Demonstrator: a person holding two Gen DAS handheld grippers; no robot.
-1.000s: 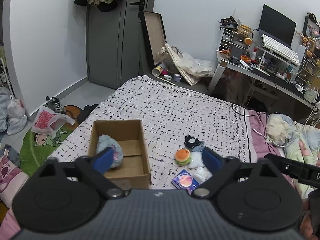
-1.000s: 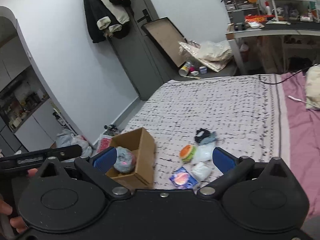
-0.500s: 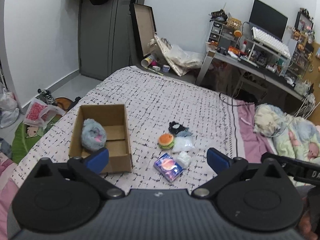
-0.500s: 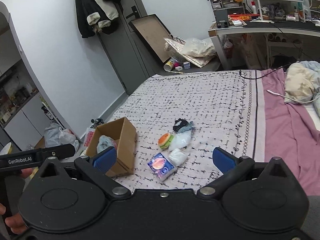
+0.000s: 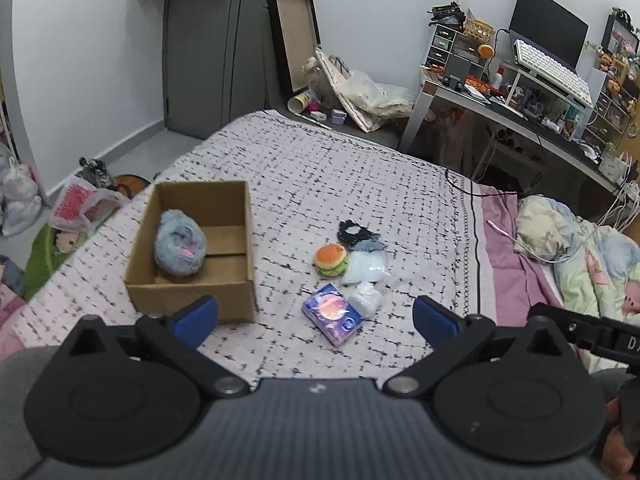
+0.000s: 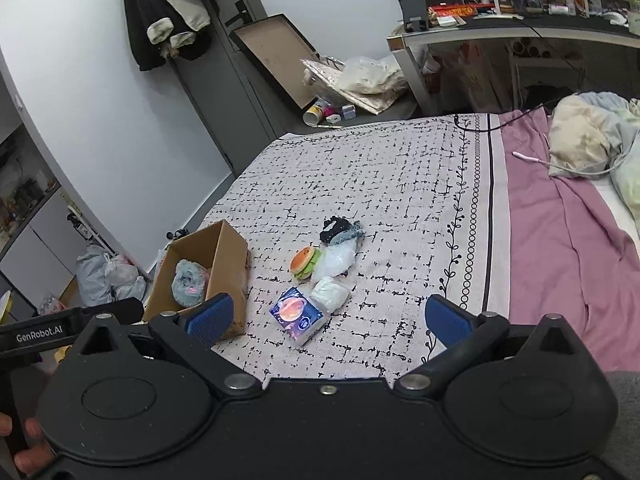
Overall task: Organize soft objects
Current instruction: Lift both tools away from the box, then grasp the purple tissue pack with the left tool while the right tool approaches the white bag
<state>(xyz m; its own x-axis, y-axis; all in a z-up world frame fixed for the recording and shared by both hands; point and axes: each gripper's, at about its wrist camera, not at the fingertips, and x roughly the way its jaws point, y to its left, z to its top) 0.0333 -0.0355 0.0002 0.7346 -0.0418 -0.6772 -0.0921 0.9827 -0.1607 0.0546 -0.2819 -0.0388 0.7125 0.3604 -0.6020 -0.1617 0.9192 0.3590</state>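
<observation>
A cardboard box (image 5: 192, 280) (image 6: 224, 252) stands on the bed with a fluffy blue-grey plush (image 5: 180, 248) (image 6: 188, 282) inside. To its right lie a burger plush (image 5: 330, 260) (image 6: 305, 263), a black and blue soft item (image 5: 356, 234) (image 6: 340, 230), two white soft bags (image 5: 366, 266) (image 6: 332, 294), and a tissue pack with a planet print (image 5: 332, 314) (image 6: 297, 314). My left gripper (image 5: 316, 316) is open and empty, held back above the near bed edge. My right gripper (image 6: 326, 318) is open and empty, also held back.
The patterned bedspread (image 5: 328, 168) covers the bed; a pink sheet and crumpled blanket (image 5: 576, 248) lie to the right. A cluttered desk (image 5: 520, 104) stands beyond. Bags (image 5: 80, 208) and a door (image 5: 212, 48) are at the left.
Both grippers have drawn back and up from the box and the pile. The objects now look smaller and farther. The plush stays in the box.
</observation>
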